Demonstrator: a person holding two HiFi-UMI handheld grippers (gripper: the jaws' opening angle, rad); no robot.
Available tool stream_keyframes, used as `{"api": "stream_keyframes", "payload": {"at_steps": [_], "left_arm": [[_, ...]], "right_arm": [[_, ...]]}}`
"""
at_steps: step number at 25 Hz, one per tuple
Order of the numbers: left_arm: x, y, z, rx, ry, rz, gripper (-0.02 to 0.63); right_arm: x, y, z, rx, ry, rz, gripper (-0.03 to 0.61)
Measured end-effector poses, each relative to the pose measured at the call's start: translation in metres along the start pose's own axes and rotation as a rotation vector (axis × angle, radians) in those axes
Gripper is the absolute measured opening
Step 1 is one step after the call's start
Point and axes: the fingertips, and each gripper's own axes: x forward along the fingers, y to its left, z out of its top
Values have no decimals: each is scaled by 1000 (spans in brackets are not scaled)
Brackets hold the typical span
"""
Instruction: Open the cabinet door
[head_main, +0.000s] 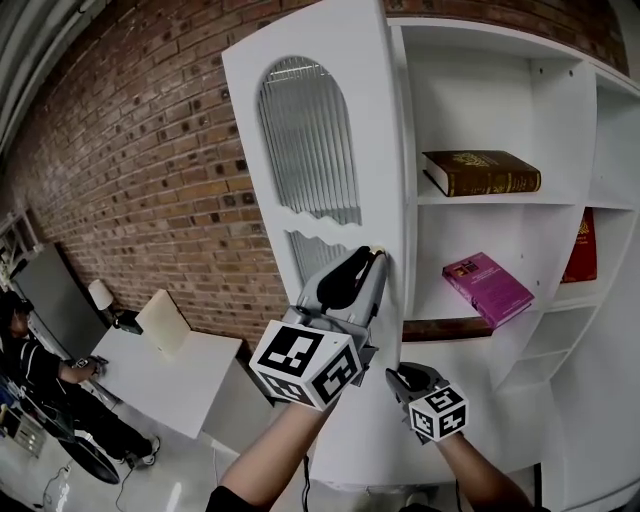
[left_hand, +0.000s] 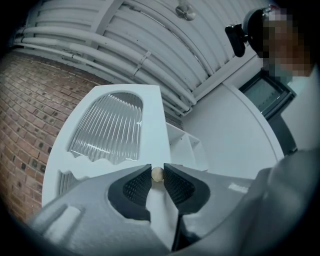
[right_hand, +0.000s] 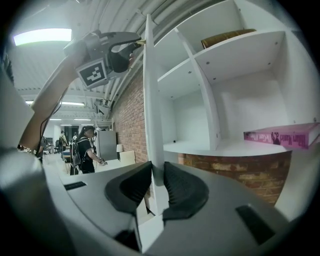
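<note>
L gripper clenched on knob, R gripper pinching cabinet door edge at 6 o'clock below it, door's long axis 12-to-6.

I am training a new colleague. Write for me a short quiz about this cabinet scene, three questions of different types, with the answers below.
1. True or false: the left claw is shut on the knob of the cabinet door.
2. What does the right claw pinch? A) a shelf board B) the cabinet door C) a book
3. Fill in: the brown book lies on the shelf ___ the pink book.

Key: 1 true; 2 B; 3 above.
</note>
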Motion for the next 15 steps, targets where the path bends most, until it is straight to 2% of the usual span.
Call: {"api": "stream_keyframes", "payload": {"at_steps": [15], "left_arm": [[-36, 2, 14, -31, -25, -96, 84]], "right_arm": [[-5, 40, -4, 19, -6, -101, 74]]}}
